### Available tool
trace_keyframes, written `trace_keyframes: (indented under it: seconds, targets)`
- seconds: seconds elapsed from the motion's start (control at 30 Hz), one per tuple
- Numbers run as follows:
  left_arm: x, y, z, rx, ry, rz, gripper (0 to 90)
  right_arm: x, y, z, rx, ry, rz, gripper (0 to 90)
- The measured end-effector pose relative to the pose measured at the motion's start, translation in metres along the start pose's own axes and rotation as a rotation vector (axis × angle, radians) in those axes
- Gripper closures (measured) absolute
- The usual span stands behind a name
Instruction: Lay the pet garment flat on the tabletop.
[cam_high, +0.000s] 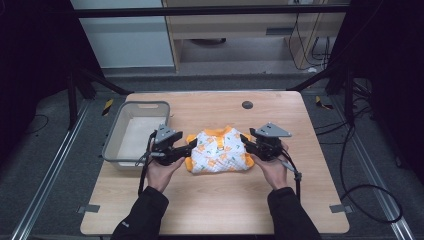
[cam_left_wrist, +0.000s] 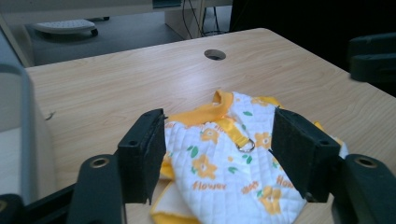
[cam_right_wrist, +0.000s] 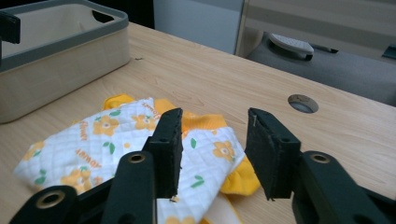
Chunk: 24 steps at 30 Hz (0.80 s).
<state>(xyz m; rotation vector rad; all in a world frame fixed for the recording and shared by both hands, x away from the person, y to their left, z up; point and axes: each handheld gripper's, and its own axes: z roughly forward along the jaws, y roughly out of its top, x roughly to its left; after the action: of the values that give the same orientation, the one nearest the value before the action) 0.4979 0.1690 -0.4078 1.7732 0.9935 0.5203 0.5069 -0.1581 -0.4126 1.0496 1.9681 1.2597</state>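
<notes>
In the high view, a small white quilted garment with orange flower print and orange trim (cam_high: 218, 151) lies folded near the middle of the light wooden table (cam_high: 215, 205). Everything else is placed from that garment. The left gripper (cam_high: 191, 146) sits at its left edge and the right gripper (cam_high: 245, 141) at its right edge, each held in one of the person's hands, with dark sleeves coming up from below. A grey rectangular plastic basket (cam_high: 118, 139) stands to the left of the garment, beyond the left gripper. A round cable hole (cam_high: 247, 105) in the tabletop lies behind the garment.

In the left gripper view, the garment (cam_left_wrist: 224, 168) lies just past the two black jaws, which stand wide apart with nothing pressed between them. A small metal ring (cam_left_wrist: 245, 146) hangs on an orange strap on the garment's front. The cable hole (cam_left_wrist: 215, 54) shows farther off behind it.

In the right gripper view, the jaws are likewise parted and clear of the cloth, with the garment (cam_right_wrist: 116, 135) lying beneath and to their left. The basket (cam_right_wrist: 60, 60) stands beyond the garment, and the cable hole (cam_right_wrist: 303, 103) lies off to the right.
</notes>
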Motion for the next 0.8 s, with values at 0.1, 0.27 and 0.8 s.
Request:
trace_keyframes:
  seconds: [0.1,0.27,0.8]
  targets:
    - [0.002,-0.011,-0.011,0.034,-0.004,0.029,33.2,-0.005,-0.004,-0.016,-0.002,0.024,0.003,50.0]
    - [0.0,-0.036,-0.022,0.091,-0.007,0.08,32.4,-0.008,-0.025,-0.039,0.02,0.048,-0.004,46.1]
    - [-0.008,-0.074,0.004,0.224,-0.009,0.144,35.7,0.002,-0.082,-0.022,0.171,0.109,-0.003,47.0]
